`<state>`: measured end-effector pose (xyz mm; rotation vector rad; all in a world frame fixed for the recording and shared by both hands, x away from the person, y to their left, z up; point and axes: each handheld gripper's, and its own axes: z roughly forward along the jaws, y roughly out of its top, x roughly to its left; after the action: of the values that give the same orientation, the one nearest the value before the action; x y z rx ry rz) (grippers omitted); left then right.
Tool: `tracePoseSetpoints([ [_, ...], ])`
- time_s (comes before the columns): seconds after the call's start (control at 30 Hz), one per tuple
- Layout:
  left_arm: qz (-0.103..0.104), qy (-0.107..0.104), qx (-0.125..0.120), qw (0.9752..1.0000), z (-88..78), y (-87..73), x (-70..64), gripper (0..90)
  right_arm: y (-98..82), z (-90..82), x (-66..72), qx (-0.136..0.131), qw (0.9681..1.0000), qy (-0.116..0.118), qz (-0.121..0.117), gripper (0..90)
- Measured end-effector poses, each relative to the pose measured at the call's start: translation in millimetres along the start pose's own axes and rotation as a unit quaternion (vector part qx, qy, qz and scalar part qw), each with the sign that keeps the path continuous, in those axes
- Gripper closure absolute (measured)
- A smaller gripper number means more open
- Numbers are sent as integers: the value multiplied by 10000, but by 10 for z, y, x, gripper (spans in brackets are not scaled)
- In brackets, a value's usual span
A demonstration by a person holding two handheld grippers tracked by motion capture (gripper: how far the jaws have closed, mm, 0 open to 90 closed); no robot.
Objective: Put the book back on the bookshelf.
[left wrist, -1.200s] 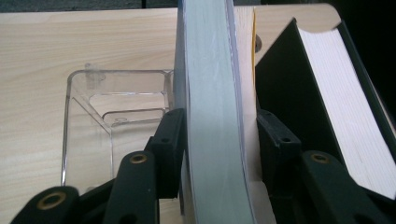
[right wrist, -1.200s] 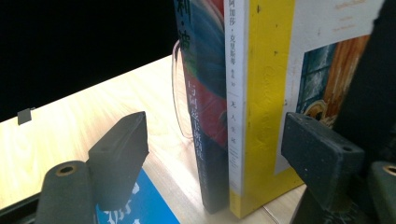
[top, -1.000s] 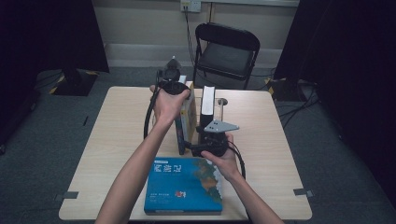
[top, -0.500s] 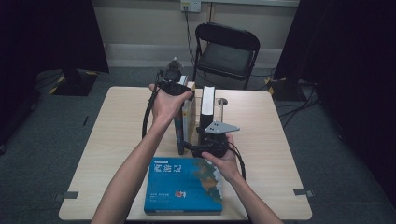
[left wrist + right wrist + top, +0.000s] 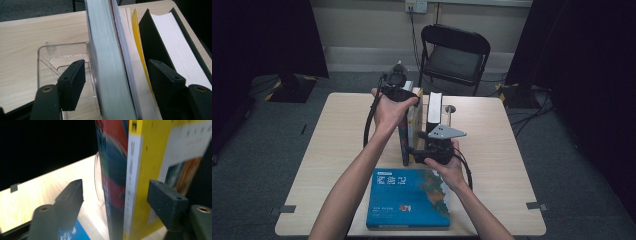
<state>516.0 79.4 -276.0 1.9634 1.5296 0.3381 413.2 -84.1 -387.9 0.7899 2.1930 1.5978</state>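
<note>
Two tongs straddling the upright books.
My left tongs (image 5: 112, 82) and right tongs (image 5: 115, 202) gape around the dark book (image 5: 404, 142), unclamped; next, squeeze and steady it in the clear stand (image 5: 50, 58).

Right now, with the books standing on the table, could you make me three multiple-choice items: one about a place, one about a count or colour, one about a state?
1. Where does the blue book lie?
A. flat on the table, near the person
B. on the chair
C. upright in the holder

2. How many books stand upright in the clear holder?
A. one
B. three
C. five

3. How does the left gripper stand?
A. clamped on the chair
B. open, with books between its jaws
C. shut on nothing

1 A: the high view shows it flat at the near edge.
2 B: the left gripper view shows three side by side.
3 B: gaps show beside both jaws.
</note>
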Motion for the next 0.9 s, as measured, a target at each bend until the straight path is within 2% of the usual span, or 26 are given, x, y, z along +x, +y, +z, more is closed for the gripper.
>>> tracePoseSetpoints([
  [0.03, -2, -27, 8, 10000, -8, 2, 12, 352, 28, 7, 7, -34, 10000, 22, -24, 410],
  [0.1, -20, 16, -29, 10000, -22, 0, 22, 381, 66, 4, 10, -187, 9998, -26, 13, 468],
  [0.23, 21, -88, -29, 10000, -29, -8, 38, 436, 78, 49, -9, -87, 9998, -185, 24, 494],
  [0.27, 33, -165, -57, 9998, -29, -14, 27, 493, 71, 61, -16, -60, 9998, -187, 40, 510],
  [0.33, 40, -142, -61, 9999, -40, -19, 12, 531, 58, 75, -25, -67, 9997, -228, 75, 539],
  [0.37, 63, -135, -73, 9999, -38, -21, 8, 535, 54, 83, -28, -78, 9997, -237, 69, 568],
  [0.4, 62, -157, -69, 9998, -40, -21, 12, 536, 55, 87, -26, -105, 9993, -351, 72, 570],
  [0.47, -15, -231, -43, 9997, -43, -22, 34, 545, 69, 98, -38, -131, 9992, -339, 169, 584],
  [0.53, -55, -315, -29, 9995, -42, -23, 47, 547, 73, 117, -31, -113, 9991, -378, 148, 583],
  [0.77, -101, -349, -71, 9993, -31, -32, 49, 540, 77, 166, -10, -76, 9983, -576, 111, 591],
  [0.9, -94, -344, -43, 9994, -39, -37, 59, 534, 79, 175, 12, 2, 9970, -776, 59, 608],
])
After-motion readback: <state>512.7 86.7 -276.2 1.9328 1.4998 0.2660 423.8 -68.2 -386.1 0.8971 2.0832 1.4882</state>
